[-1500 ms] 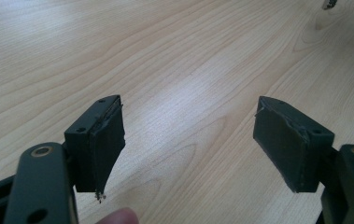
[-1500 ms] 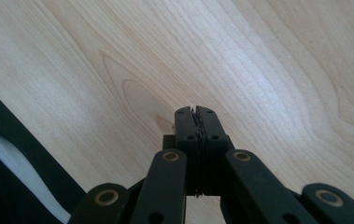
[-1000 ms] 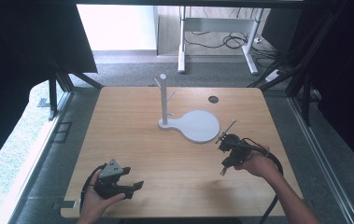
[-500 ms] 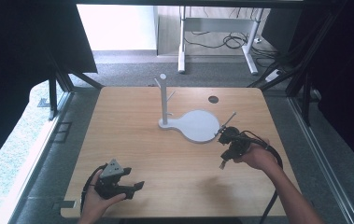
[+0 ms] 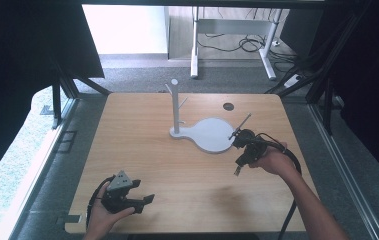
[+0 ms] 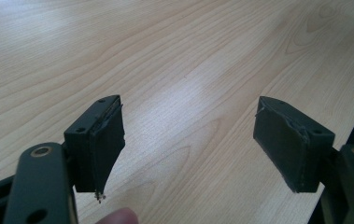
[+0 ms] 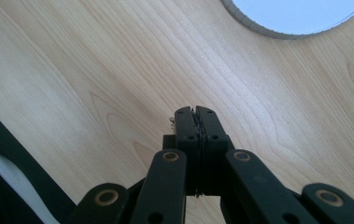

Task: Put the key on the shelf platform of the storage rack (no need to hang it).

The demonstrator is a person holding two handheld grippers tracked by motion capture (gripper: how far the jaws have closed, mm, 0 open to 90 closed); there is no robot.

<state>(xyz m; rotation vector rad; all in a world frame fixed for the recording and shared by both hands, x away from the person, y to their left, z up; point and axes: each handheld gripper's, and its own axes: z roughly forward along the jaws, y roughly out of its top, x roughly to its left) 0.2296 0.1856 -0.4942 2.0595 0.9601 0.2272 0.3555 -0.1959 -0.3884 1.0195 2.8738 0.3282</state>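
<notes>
A white stand (image 5: pixel 176 107) with short pegs rises from a round white base plate (image 5: pixel 212 135) at the middle of the wooden table (image 5: pixel 142 150). My left gripper (image 5: pixel 144 200) rests near the table's front left edge; in the left gripper view its jaws stand wide apart over bare wood, left gripper (image 6: pixel 188 140) open and holding nothing. My right gripper (image 5: pixel 237 167) hovers just right of the base plate, pointing toward the person; in the right gripper view the right gripper (image 7: pixel 195 112) has its jaws pressed together with nothing between them, and the base plate's rim (image 7: pixel 277 32) lies beyond.
A dark round hole (image 5: pixel 228 106) marks the table's far right. Desk legs (image 5: pixel 194 45) and cables (image 5: pixel 247 45) lie on the floor beyond the table. Dark curtains (image 5: pixel 27 60) hang at both sides.
My right gripper has shifted up and away from the person, closer to the base plate's right edge. The left gripper has barely moved.
</notes>
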